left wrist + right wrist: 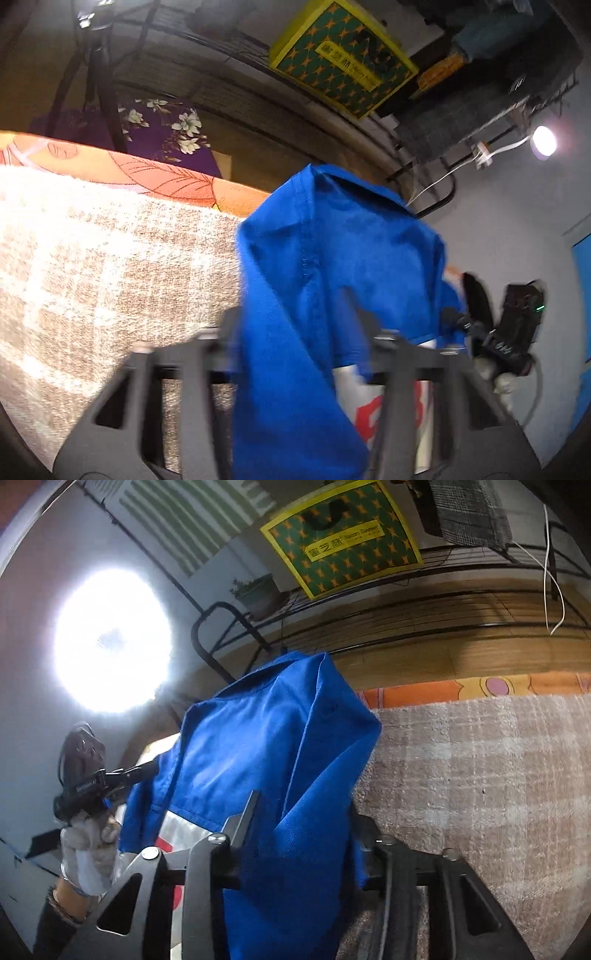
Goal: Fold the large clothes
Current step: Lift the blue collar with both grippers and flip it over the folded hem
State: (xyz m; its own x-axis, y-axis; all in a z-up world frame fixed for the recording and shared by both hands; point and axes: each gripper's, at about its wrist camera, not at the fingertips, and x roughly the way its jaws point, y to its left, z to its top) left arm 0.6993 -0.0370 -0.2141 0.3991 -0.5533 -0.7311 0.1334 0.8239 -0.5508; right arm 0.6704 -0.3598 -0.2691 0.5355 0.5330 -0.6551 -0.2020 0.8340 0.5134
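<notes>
Both grippers, left point(299, 332) and right point(303, 823), clamped on blue garment point(332, 251) (bunched between fingers)

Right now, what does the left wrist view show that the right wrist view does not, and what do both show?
Only the left wrist view shows the purple floral cloth and the right gripper from outside.

Only the right wrist view shows the potted plant, the left gripper from outside, and the gloved hand holding it.

Both show the blue garment lying between that view's own jaws, the beige blanket and the green and yellow box.
</notes>
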